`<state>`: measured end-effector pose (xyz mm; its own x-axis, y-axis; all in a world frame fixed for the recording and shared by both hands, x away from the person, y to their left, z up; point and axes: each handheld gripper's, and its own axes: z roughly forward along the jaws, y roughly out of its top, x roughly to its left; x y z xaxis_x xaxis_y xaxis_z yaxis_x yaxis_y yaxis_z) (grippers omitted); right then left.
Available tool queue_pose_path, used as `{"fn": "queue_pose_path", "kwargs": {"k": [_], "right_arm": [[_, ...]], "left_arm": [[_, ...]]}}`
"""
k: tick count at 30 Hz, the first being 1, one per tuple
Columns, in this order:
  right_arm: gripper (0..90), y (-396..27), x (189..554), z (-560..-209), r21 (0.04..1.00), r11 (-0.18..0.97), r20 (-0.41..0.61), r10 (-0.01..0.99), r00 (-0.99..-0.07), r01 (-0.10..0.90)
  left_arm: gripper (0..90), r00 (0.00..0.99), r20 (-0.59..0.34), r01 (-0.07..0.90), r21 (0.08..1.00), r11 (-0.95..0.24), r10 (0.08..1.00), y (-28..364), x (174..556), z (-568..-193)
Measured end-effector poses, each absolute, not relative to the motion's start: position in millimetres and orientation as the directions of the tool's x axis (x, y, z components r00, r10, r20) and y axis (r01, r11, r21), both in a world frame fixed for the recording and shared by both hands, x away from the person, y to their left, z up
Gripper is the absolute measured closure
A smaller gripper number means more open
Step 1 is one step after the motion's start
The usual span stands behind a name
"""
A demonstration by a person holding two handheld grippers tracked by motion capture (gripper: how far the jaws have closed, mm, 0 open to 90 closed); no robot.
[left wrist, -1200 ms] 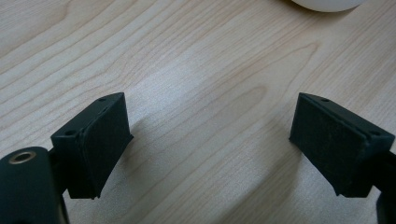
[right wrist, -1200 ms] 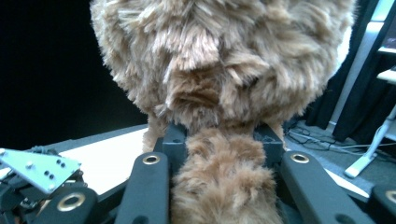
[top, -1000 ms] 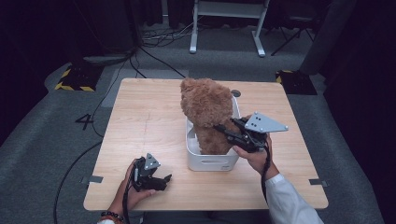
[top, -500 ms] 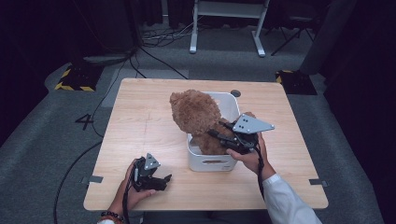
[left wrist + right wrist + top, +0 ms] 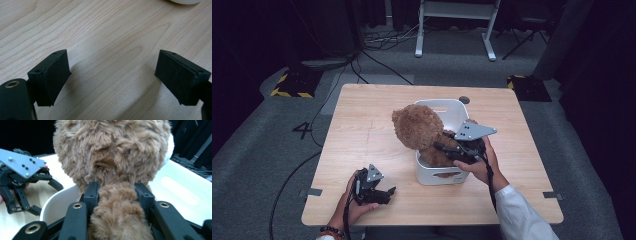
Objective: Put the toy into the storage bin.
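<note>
Right gripper [image 5: 447, 148] is clamped on the teddy bear [image 5: 419, 127], jaws just easing apart, over the white bin [image 5: 452, 176]. Left gripper [image 5: 384, 192] sits jaws apart near the tabletop's [image 5: 362, 115] front edge.

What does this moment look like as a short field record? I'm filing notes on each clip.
toy: brown teddy bear, lower part in the bin, head leaning over its left rim
container: white bin on wooden table
right hand-held gripper: clamped on a limb of the bear, jaws just easing open
left hand-held gripper: open, nothing between the jaws, resting low over the table near its front edge
</note>
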<state>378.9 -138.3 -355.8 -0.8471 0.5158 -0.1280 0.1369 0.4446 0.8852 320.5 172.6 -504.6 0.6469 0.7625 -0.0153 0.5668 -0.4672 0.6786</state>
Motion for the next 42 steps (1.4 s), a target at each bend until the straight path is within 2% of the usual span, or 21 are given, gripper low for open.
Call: {"fn": "queue_pose_path", "kwargs": {"k": [10,23,42], "right_arm": [[61.5,-133.6,381.1,-352.6,0.837,0.526,-0.147,0.477,-0.867,0.148],[61.9,-137.3,386.8,-362.4,0.752,0.615,-0.114,0.475,-0.873,0.236],[60.7,-154.1,386.4,-370.0,0.768,0.587,-0.074,0.477,-0.876,0.255]], "left_arm": [[12.4,0.647,-0.015,0.567,0.678,-0.468,0.762,172.7,320.5,-504.6],[12.4,0.647,-0.015,0.566,0.679,-0.467,0.762,172.6,320.5,-504.6],[12.4,0.647,-0.015,0.567,0.678,-0.468,0.762,172.6,320.5,-504.5]]}}
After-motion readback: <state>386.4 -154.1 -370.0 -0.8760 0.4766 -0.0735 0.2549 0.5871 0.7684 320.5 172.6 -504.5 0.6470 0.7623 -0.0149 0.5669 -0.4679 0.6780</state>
